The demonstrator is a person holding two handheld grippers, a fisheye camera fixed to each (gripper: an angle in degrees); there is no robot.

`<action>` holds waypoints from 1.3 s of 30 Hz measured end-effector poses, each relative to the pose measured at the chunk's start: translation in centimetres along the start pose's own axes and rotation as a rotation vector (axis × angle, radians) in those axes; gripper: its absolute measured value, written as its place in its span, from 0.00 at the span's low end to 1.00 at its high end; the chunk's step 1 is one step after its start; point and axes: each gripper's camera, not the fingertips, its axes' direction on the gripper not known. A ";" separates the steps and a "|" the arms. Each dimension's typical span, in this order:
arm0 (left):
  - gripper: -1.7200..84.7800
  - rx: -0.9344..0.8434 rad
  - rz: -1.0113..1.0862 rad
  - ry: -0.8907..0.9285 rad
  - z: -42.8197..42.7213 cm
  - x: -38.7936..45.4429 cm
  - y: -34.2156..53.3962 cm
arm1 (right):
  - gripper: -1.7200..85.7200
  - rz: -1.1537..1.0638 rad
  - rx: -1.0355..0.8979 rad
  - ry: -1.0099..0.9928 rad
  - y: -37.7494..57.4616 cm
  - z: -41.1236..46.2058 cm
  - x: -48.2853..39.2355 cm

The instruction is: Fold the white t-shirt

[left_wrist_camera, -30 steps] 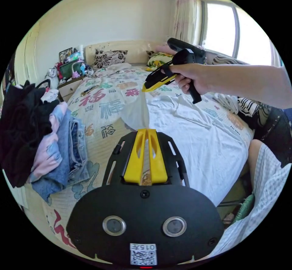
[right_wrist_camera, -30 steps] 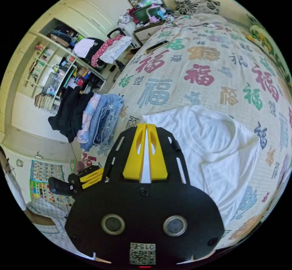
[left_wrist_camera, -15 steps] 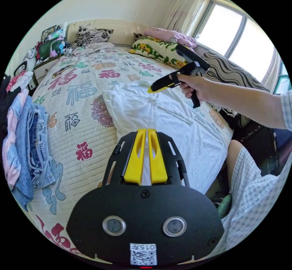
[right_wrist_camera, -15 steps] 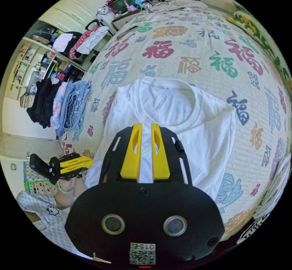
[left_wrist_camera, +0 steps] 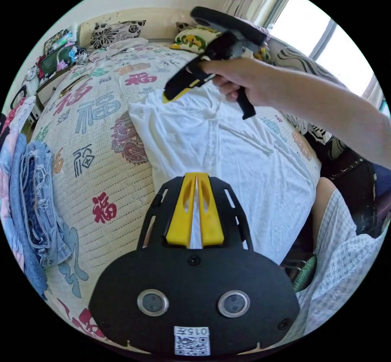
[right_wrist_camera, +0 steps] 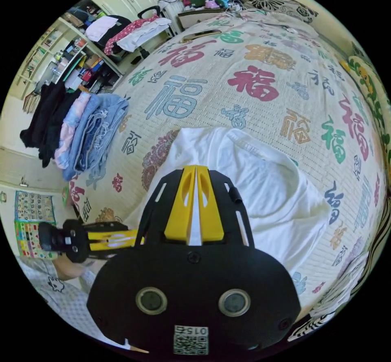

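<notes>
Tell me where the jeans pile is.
In the left gripper view the jeans pile sits at the bed's left edge, apart from the white t-shirt.

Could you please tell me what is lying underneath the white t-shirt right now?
The white t-shirt lies on the bed's patterned quilt, which shows all around it. Whatever part of the quilt sits directly beneath the shirt is covered.

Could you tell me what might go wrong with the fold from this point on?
The t-shirt is already rumpled near its collar, so creases may get folded in. Its lower part hangs over the bed edge and could slide off. Both grippers, left and right, look nearly closed, yet whether they pinch cloth is unclear; a lift might slip.
</notes>
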 end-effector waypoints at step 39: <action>0.08 -0.275 -0.060 -0.181 18.3 -2.4 1.3 | 0.02 0.155 -0.036 -0.241 22.2 -9.0 -4.3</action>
